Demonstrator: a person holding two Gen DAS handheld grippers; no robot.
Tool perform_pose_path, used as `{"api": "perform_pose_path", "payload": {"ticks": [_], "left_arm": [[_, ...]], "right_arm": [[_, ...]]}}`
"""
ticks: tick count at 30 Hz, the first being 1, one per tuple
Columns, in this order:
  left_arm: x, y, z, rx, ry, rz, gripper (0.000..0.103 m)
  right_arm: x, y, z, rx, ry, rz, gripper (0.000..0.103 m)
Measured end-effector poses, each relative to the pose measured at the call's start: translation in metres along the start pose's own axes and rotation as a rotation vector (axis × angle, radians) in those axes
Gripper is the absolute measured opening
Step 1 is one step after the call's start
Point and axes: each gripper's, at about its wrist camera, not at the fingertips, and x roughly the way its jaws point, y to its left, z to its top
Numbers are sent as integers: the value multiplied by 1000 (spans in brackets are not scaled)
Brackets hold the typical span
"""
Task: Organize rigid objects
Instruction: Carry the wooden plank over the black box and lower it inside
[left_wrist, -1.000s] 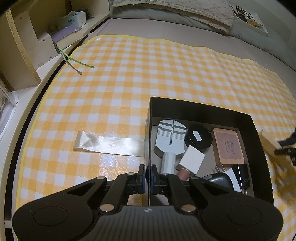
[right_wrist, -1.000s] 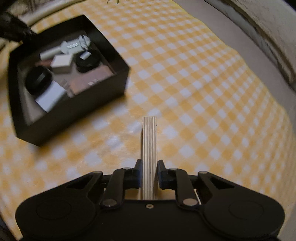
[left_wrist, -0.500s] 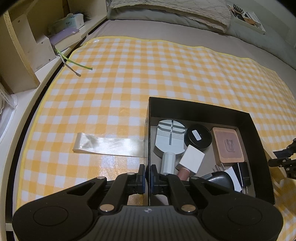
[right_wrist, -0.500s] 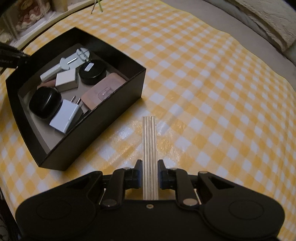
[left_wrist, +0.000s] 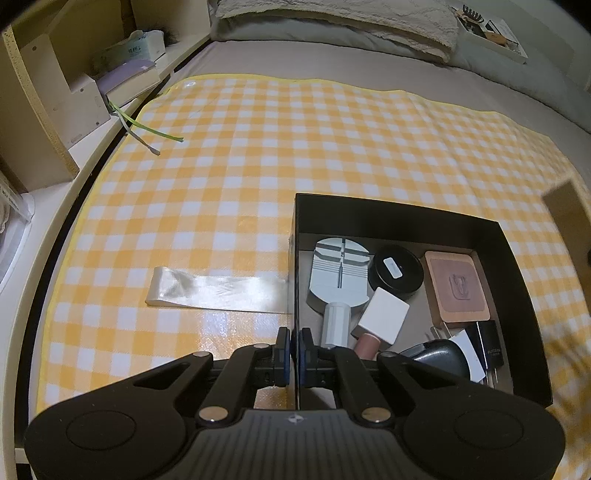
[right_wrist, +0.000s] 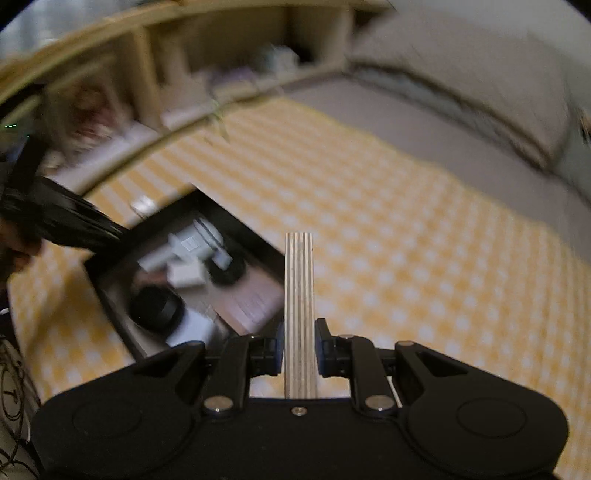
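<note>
Two fingers (left_wrist: 280, 345) pinching box wall (left_wrist: 294, 258), right fingers (right_wrist: 320, 341) clamping plywood edge (right_wrist: 299, 314)

My work surface is a bed (left_wrist: 332, 59) with a yellow checked cloth (left_wrist: 258, 147); wooden shelving (left_wrist: 44, 92) stands alongside.

A clear plastic strip (left_wrist: 218, 290) lies on the yellow checked cloth (left_wrist: 295, 147).
</note>
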Motion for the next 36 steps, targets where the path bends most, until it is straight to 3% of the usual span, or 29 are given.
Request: {"api": "perform_pose_path", "payload": {"ticks": [5,14,18,36], "left_arm": [[-1,-2,1,0,4,3,5],[-1,-2,2,-4,5,3,5],[-1,-2,2,-4,5,3,5],[-1,-3,2,-4,5,5,5]], "right_arm": [[-1,35,22,-116,-50,117,17],[32,104,20,-435,82,289,17],[40,116,16,-497,99,283,17],[52,124,22,-554,87,345,17]]}}
